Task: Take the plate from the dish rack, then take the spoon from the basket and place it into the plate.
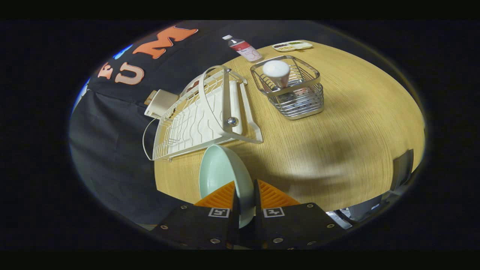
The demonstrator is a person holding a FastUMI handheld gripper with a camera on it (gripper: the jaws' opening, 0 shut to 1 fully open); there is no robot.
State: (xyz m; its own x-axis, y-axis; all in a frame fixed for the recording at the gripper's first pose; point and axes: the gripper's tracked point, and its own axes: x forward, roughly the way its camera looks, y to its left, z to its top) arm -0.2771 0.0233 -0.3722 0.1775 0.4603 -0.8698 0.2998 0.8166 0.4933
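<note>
A pale green plate (pixel 221 172) stands on edge between my two orange fingers (pixel 221 195), its rim pinched by both pads. My gripper (pixel 245 198) is shut on it and holds it above the wooden table (pixel 337 123), just in front of the white dish rack (pixel 202 116). Beyond the fingers to the right stands the metal wire basket (pixel 294 92). A white round-topped thing, likely the spoon's end (pixel 276 71), sticks up out of it. The rest of the spoon is hidden inside the basket.
A bottle with a red label (pixel 243 48) lies at the table's far edge, with a small tray of food (pixel 292 45) beside it. A cream box with a cable (pixel 160 103) sits behind the rack. Black cloth hangs around the table.
</note>
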